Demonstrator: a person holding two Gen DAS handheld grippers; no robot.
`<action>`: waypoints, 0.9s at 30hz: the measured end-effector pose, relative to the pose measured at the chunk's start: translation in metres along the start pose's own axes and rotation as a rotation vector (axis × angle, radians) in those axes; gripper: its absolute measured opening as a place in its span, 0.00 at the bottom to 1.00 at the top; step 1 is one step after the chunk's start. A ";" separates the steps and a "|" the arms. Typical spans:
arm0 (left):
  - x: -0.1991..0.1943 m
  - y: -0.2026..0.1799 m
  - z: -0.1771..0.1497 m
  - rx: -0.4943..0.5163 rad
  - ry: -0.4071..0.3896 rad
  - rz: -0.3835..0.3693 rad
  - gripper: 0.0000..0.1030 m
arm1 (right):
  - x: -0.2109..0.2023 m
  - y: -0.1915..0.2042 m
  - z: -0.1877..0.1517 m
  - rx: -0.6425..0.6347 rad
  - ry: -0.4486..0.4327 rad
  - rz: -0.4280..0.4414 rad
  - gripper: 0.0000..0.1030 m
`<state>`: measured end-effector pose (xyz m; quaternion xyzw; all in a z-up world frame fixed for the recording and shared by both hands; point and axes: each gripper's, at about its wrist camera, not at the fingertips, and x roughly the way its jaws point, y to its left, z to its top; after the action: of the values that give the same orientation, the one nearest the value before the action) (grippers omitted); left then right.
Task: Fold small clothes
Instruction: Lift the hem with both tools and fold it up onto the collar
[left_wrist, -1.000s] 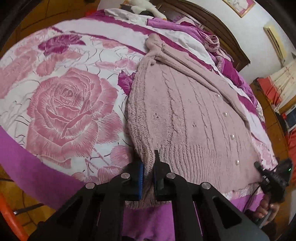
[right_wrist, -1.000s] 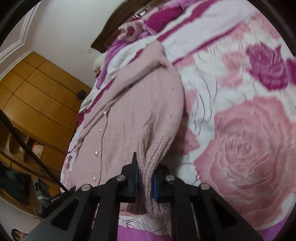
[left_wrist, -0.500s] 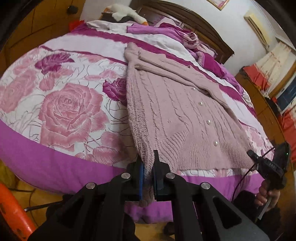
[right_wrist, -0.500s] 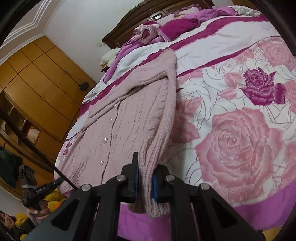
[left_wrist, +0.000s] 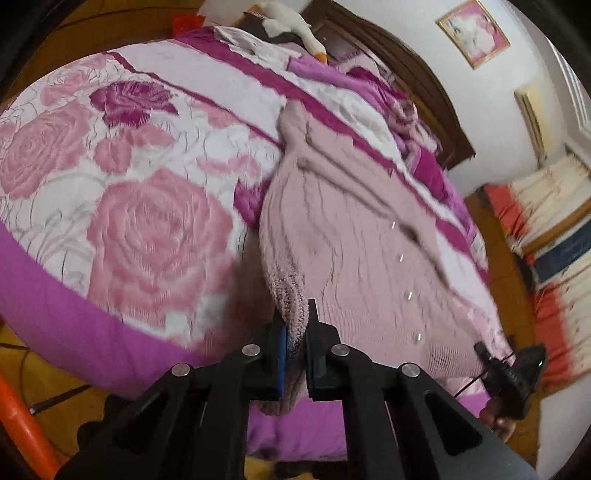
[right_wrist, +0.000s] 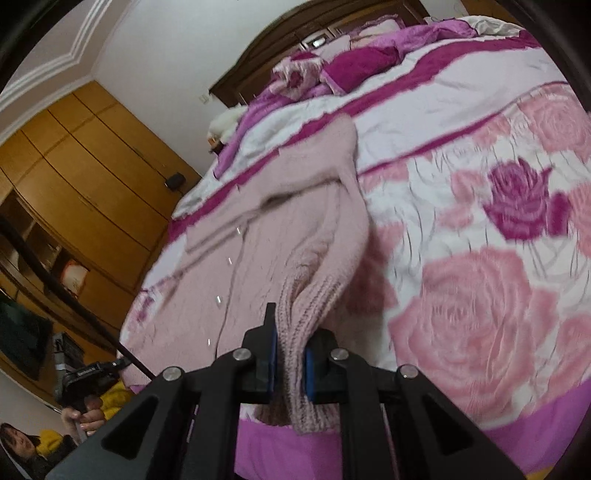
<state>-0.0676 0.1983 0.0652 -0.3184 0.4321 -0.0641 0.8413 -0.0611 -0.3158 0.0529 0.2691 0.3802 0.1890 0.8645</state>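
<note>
- Hem corners of pink cable-knit cardigan (left_wrist: 354, 236) sit higher than a second ago: both grippers have lifted them off the rose-print bedspread (left_wrist: 147, 229), and shadow shows under the raised knit at 6 o'clock in both views.
- Left gripper (left_wrist: 295, 350) is clamped on the ribbed hem at the garment's left corner; right gripper (right_wrist: 290, 354) is clamped narrow on the thick ribbed corner opposite.
- Judgement: hem is being carried up to fold toward the collar at 12 o'clock; the fold itself is not yet laid.
- Upper body and sleeves lie flat on the bed, sleeves crossed over the chest.
- Motion blur smears the buttons into streaks and softens the stitch pattern.
- Cloth below the pads hangs out of sight behind the gripper bodies.
- Right gripper appears only as a dark shape at 4 o'clock in the left wrist view.
</note>
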 end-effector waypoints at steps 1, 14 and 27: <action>-0.001 -0.001 0.007 -0.009 -0.008 -0.011 0.00 | -0.001 0.001 0.006 -0.001 -0.010 0.011 0.11; -0.003 -0.022 0.066 -0.012 -0.059 -0.071 0.00 | -0.006 0.028 0.064 -0.078 -0.064 0.060 0.11; 0.013 -0.041 0.113 -0.009 -0.105 -0.094 0.00 | 0.002 0.054 0.111 -0.183 -0.098 0.054 0.11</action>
<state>0.0336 0.2151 0.1288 -0.3450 0.3725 -0.0848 0.8573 0.0181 -0.3084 0.1475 0.2082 0.3113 0.2327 0.8976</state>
